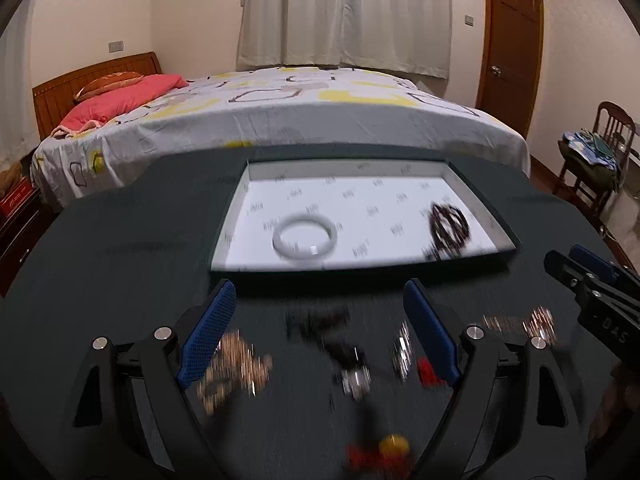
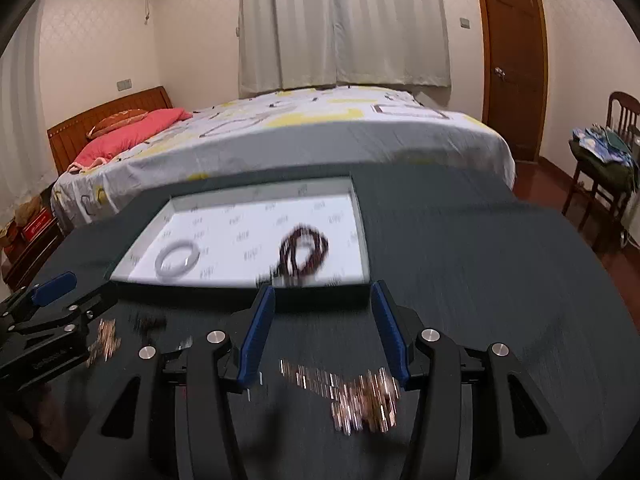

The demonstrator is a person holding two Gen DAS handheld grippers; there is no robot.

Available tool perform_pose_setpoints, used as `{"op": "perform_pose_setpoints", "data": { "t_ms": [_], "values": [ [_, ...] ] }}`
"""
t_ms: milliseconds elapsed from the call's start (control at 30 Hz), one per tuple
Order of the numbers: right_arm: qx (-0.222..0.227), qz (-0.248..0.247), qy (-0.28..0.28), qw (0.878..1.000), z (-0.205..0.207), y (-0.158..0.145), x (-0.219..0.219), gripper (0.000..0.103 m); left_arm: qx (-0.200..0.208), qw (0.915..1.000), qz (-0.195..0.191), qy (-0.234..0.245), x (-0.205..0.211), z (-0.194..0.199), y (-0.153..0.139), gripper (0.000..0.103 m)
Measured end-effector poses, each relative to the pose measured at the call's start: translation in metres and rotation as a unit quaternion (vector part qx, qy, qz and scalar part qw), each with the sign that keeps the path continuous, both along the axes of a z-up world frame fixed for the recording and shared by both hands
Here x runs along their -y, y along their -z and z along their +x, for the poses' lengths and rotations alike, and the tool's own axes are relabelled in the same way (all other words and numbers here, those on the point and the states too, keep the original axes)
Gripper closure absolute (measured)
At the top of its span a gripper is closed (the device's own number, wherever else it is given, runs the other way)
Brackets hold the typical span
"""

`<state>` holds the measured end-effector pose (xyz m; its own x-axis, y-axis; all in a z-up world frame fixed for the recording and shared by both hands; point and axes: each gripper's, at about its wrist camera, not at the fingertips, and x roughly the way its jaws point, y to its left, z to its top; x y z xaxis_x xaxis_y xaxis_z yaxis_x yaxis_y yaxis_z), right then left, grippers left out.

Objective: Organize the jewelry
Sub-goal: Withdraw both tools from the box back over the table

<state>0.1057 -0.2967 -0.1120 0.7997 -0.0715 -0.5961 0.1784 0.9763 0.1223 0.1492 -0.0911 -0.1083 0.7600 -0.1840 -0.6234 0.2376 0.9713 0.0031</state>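
The room has soft, warm light. The jewelry (image 1: pixel 236 364) and tray (image 2: pixel 362 216) look smeared. Edges bend, and corners go dark.

tray (image 1: pixel 484 204): on table (image 1: pixel 120 264), before bed (image 1: pixel 280 120)
bangle (image 1: pixel 304 236): in tray, left
bead bracelet (image 1: pixel 448 226): in tray, right
chains (image 2: pixel 360 396): before tray

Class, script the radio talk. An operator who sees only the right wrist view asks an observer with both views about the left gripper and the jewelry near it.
Operator: Is the left gripper holding anything?
Observer: No. The left gripper is open, with nothing between its pads.
Operator: Any jewelry close to it that I can't see?
Observer: Yes, a blurred red and yellow piece on the dark table, at the bottom edge of the left wrist view.
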Motion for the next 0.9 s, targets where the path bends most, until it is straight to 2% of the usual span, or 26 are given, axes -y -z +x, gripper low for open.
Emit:
{"op": "perform_pose_setpoints", "data": {
  "t_ms": [267, 533, 667, 733, 800, 900],
  "values": [
    [-0.012, 0.005, 0.003, 1.000, -0.046, 0.016, 0.001, 0.053, -0.033, 0.9994, 0.004, 0.009, 0.003, -0.056, 0.033, 0.019],
    [-0.008, 0.021, -0.006, 1.000, -0.061, 0.022, -0.003, 0.053, -0.053, 0.9984, 0.017, 0.007, 0.013, -0.068, 0.055, 0.022],
    [-0.005, 0.028, -0.005, 1.000, -0.065, 0.024, -0.002, 0.053, -0.067, 0.9975, 0.022, 0.000, 0.012, -0.068, 0.063, 0.034],
    [-0.004, 0.031, -0.004, 0.999, -0.065, 0.024, -0.001, 0.053, -0.078, 0.9968, 0.017, -0.001, 0.008, -0.067, 0.068, 0.043],
    [-0.004, 0.032, -0.003, 0.999, -0.065, 0.025, 0.000, 0.053, -0.074, 0.9971, 0.015, -0.003, 0.007, -0.069, 0.068, 0.050],
    [-0.006, 0.033, -0.002, 0.999, -0.064, 0.026, 0.000, 0.053, -0.071, 0.9974, 0.011, 0.008, 0.006, -0.072, 0.067, 0.068]
  ]
}}
